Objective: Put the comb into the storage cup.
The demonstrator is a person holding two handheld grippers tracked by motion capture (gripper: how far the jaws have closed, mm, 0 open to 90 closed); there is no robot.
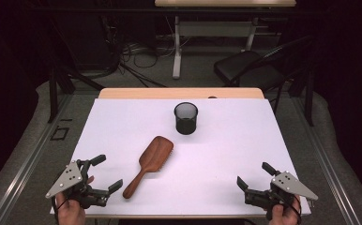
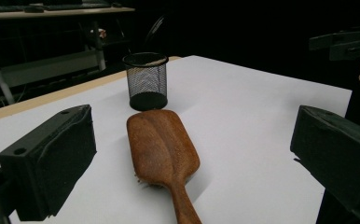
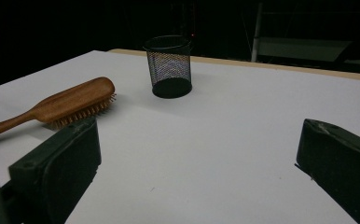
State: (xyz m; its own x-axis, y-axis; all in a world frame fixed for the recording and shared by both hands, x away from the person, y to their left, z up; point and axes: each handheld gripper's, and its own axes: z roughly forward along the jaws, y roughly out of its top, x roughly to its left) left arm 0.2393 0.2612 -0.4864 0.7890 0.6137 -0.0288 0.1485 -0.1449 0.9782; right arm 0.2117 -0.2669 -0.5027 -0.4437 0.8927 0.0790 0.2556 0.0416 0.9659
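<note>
A wooden hairbrush (image 1: 150, 164) lies bristles down on the white table (image 1: 226, 150), its handle pointing to the near left. Behind it stands a black mesh cup (image 1: 186, 118), upright and empty as far as I see. My left gripper (image 1: 106, 172) rests at the near left corner, open, its jaws just left of the brush handle. In the left gripper view the hairbrush (image 2: 164, 156) runs between the wide jaws toward the mesh cup (image 2: 146, 87). My right gripper (image 1: 255, 175) is open at the near right corner, nothing between its jaws. Its view shows the hairbrush (image 3: 59, 106) and mesh cup (image 3: 169, 66).
A strip of bare wood (image 1: 179, 93) shows along the table's far edge. Beyond it stand a black folding chair (image 1: 249, 68) and a white desk frame (image 1: 177, 42) with cables on the floor. The other gripper (image 2: 348, 44) appears at the upper right of the left gripper view.
</note>
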